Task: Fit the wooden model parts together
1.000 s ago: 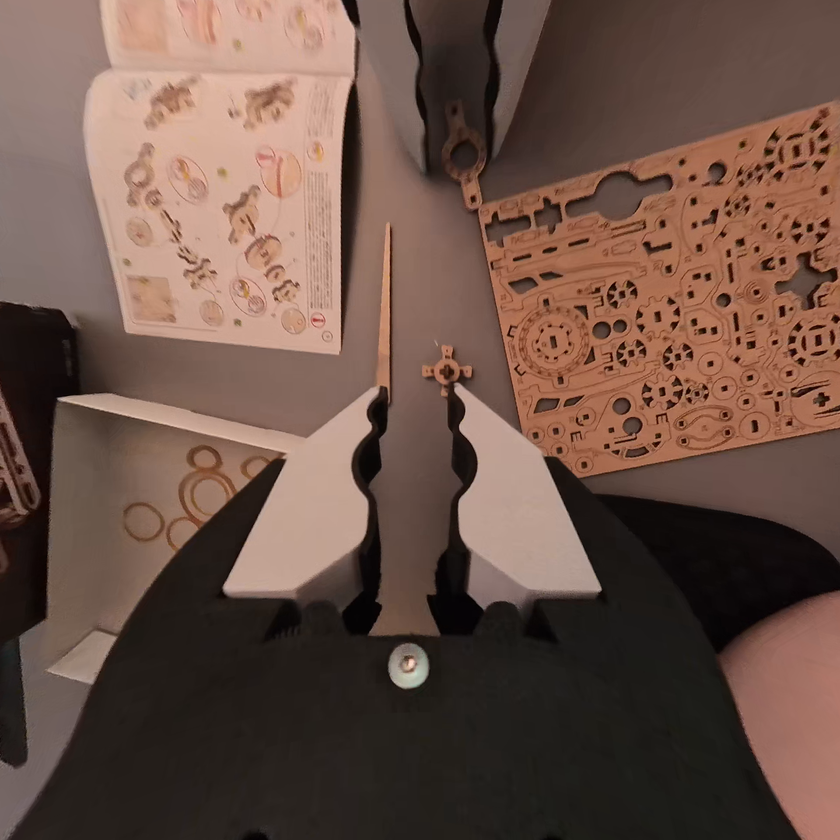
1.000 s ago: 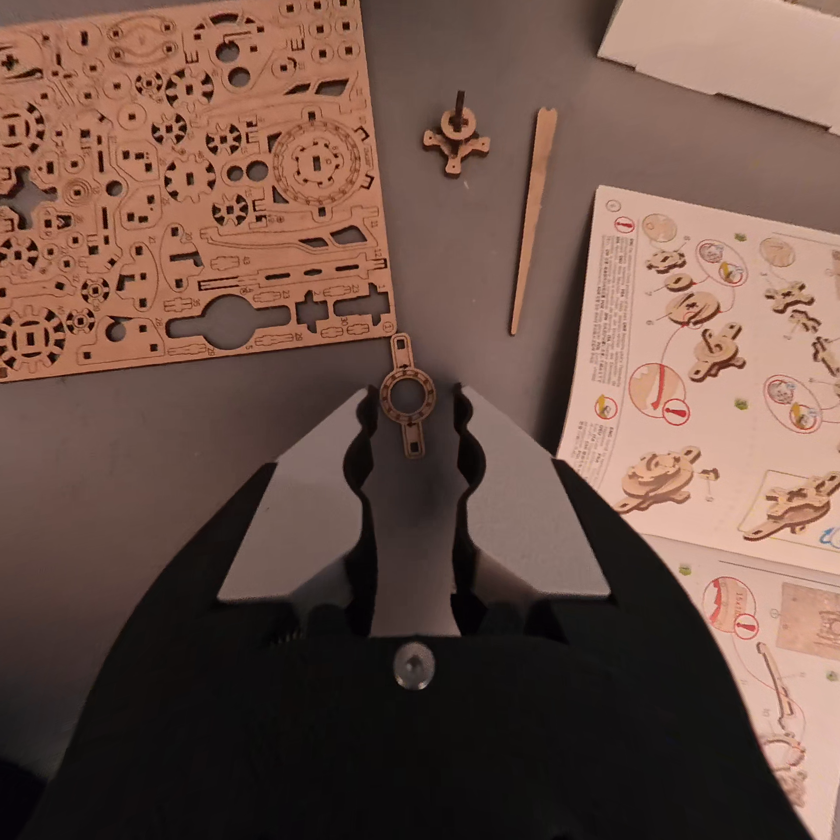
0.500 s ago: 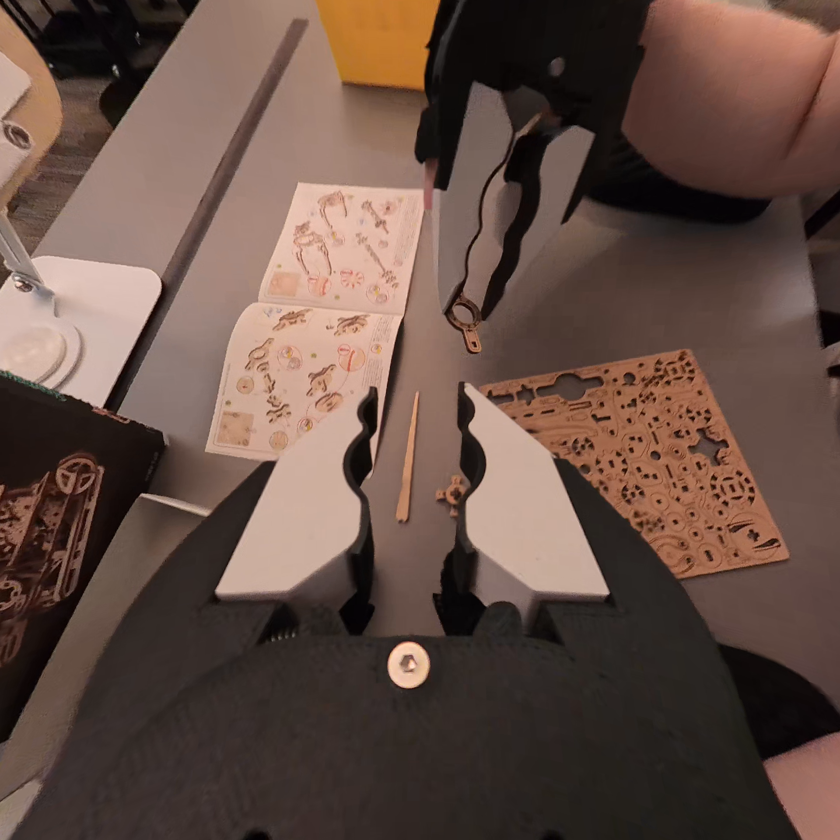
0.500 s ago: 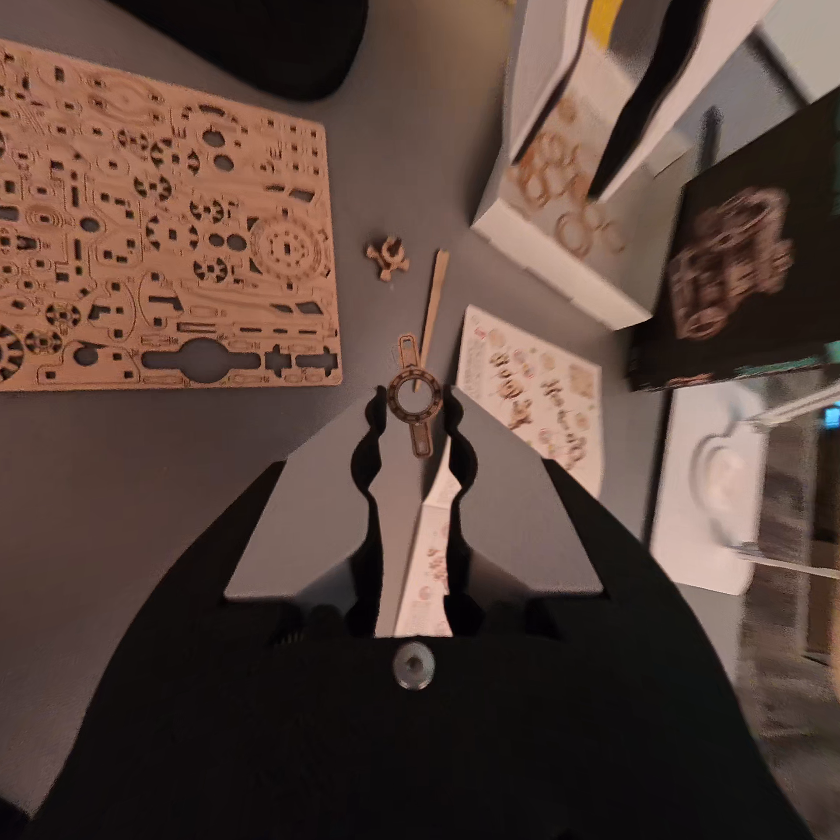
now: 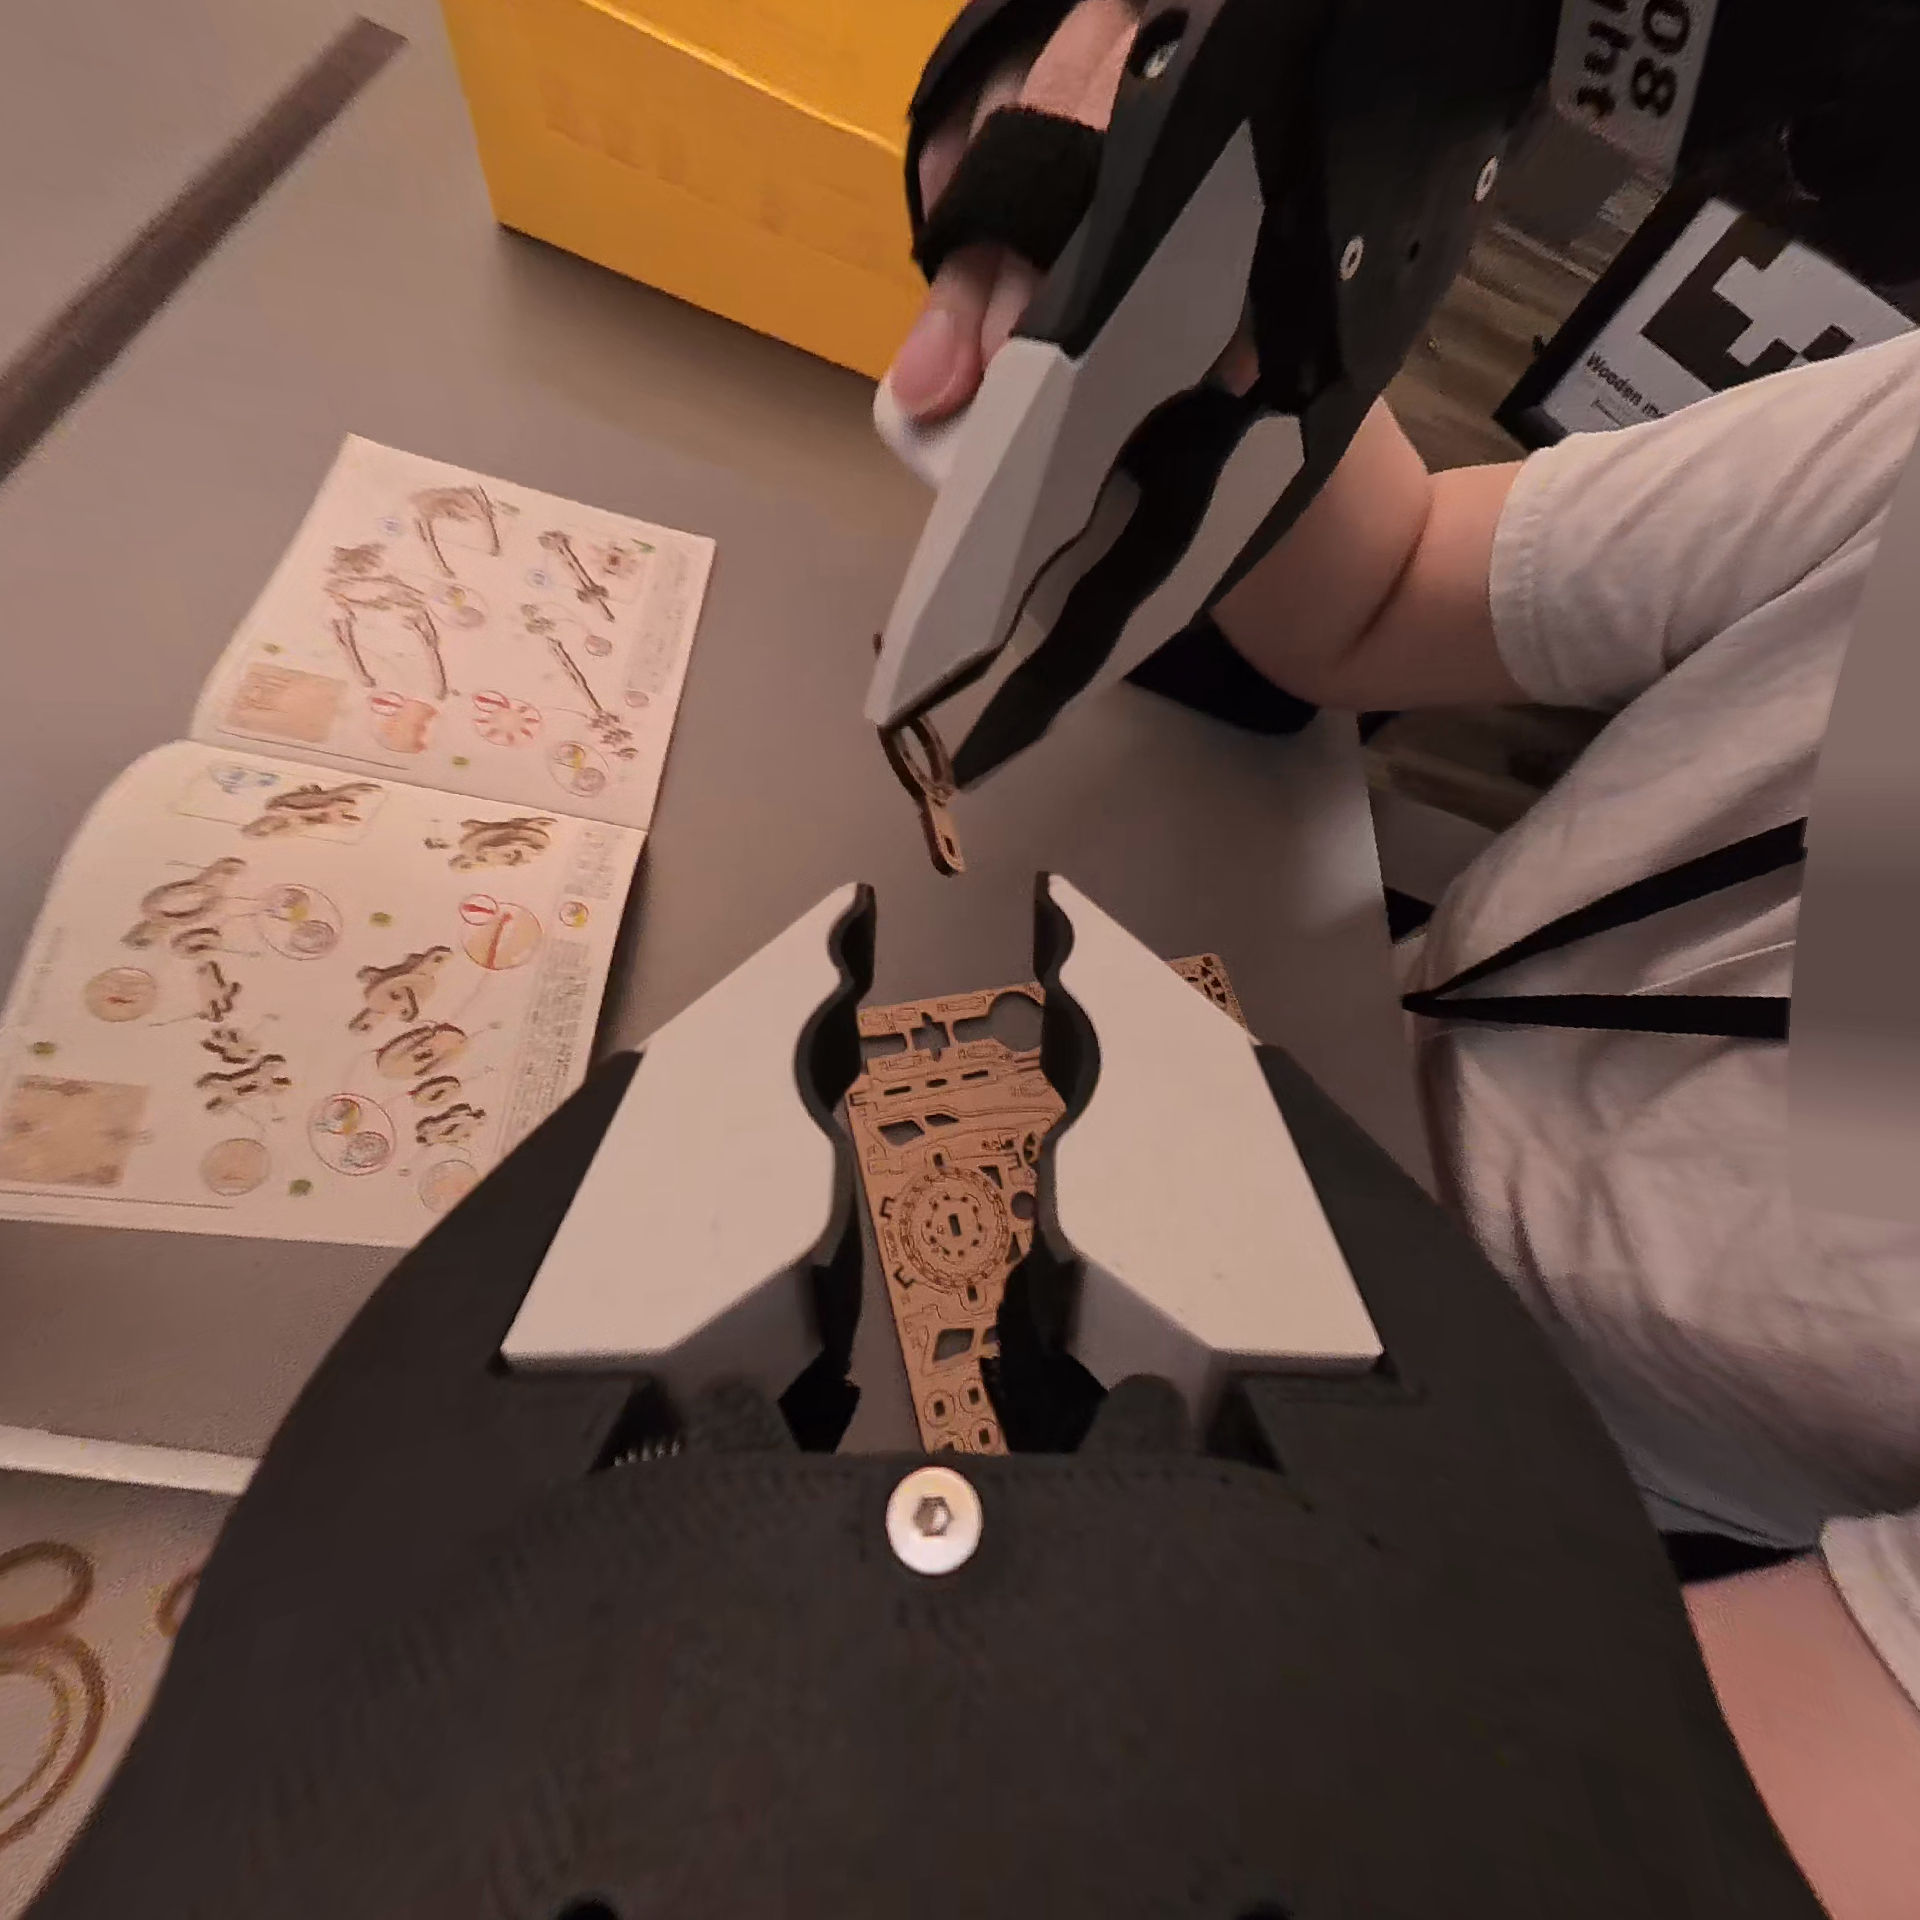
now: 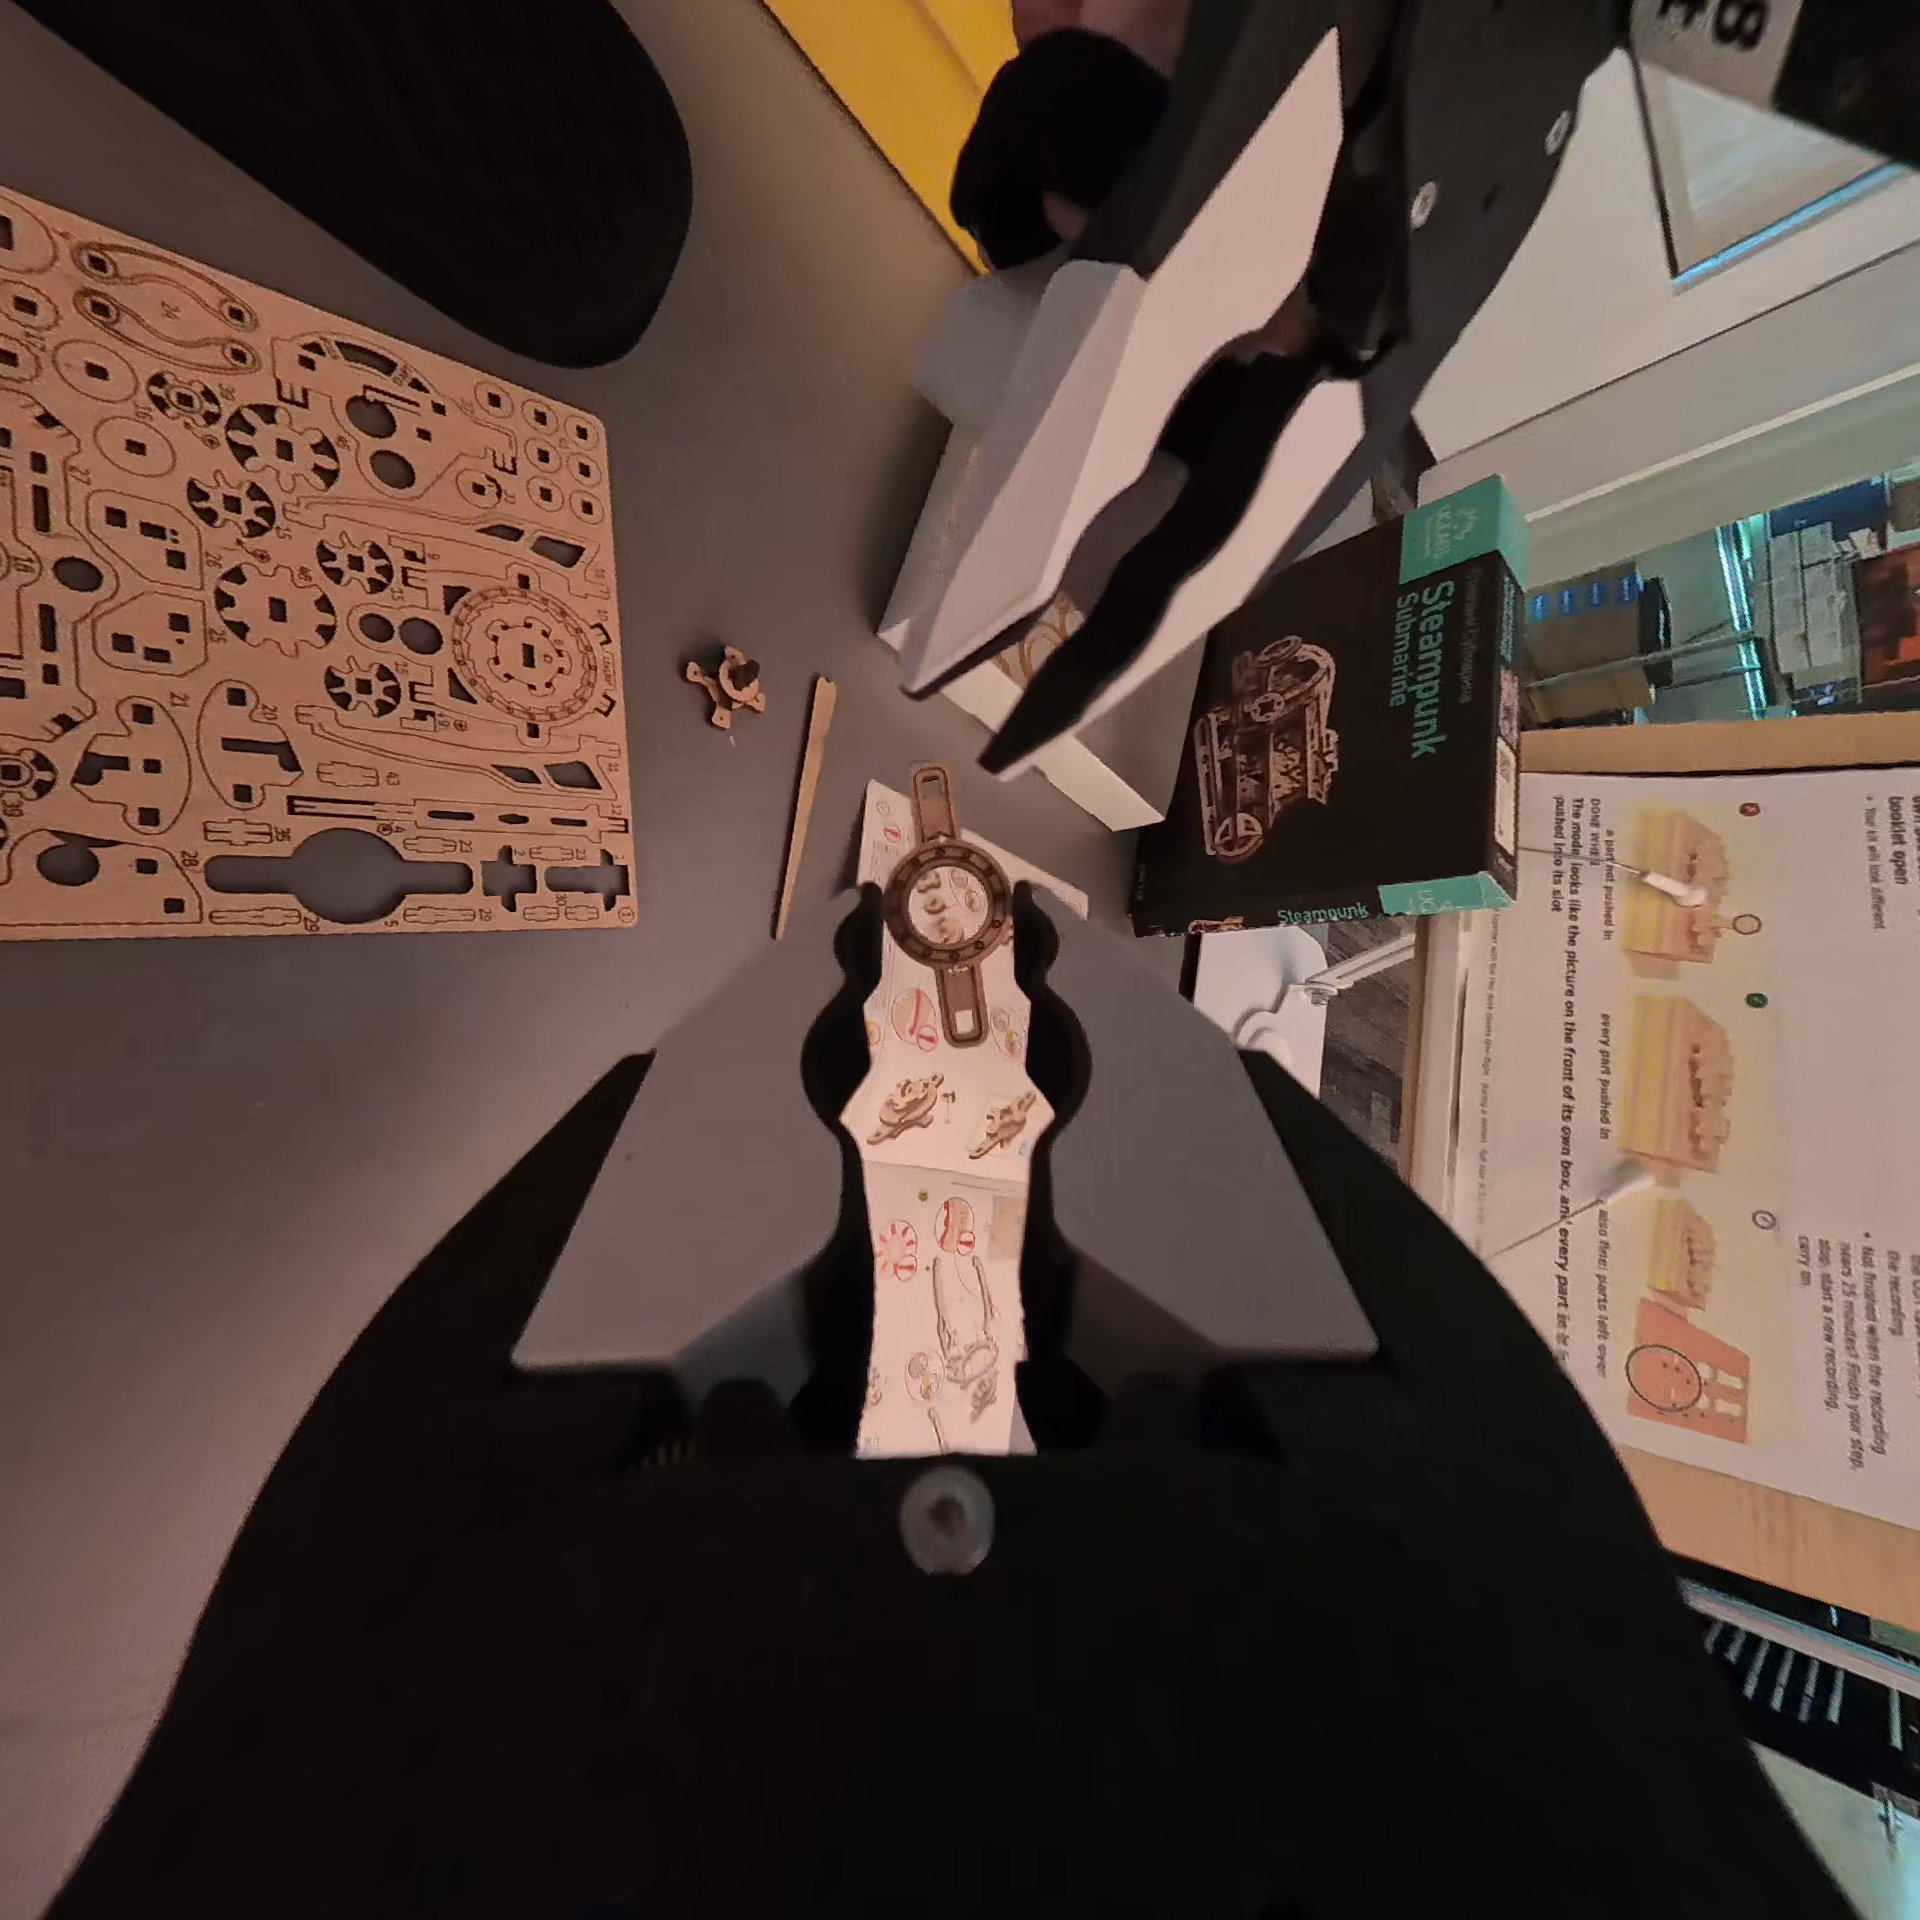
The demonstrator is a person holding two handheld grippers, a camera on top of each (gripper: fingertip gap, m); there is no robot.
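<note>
Wooden ring link [image 6: 943, 914], a flat ring with a slotted tab at each end, sits pinched between the tips of the right gripper [image 6: 945, 920], lifted clear of the grey table [image 6: 260, 1143] and above the open instruction booklet [image 6: 940, 1278]. In the left wrist view the right gripper [image 5: 920, 753] comes in from the upper right, tilted down and to the left, with a gloved hand [image 5: 987, 208] around its body and the ring link [image 5: 928, 790] hanging from its tip. The left gripper [image 5: 954, 899] points forward just below that link, its fingers spread with nothing between them; from the right wrist view it [image 6: 951, 727] slants down from the upper right over a white tray [image 6: 1081, 769].

Below the left gripper, most of the punched wooden parts sheet [image 5: 951, 1195] is hidden by the fingers; the right wrist view shows the sheet [image 6: 291, 644] cut off at the left edge. One small assembled hub piece [image 6: 727, 683] and one tapered wooden stick [image 6: 805, 821] lie side by side, apart, between the sheet and the tray. The booklet [image 5: 343, 842] is blurred in the left view. One black kit box [image 6: 1340, 727] stands beside the tray, one yellow box [image 5: 707, 166] at the far side.
</note>
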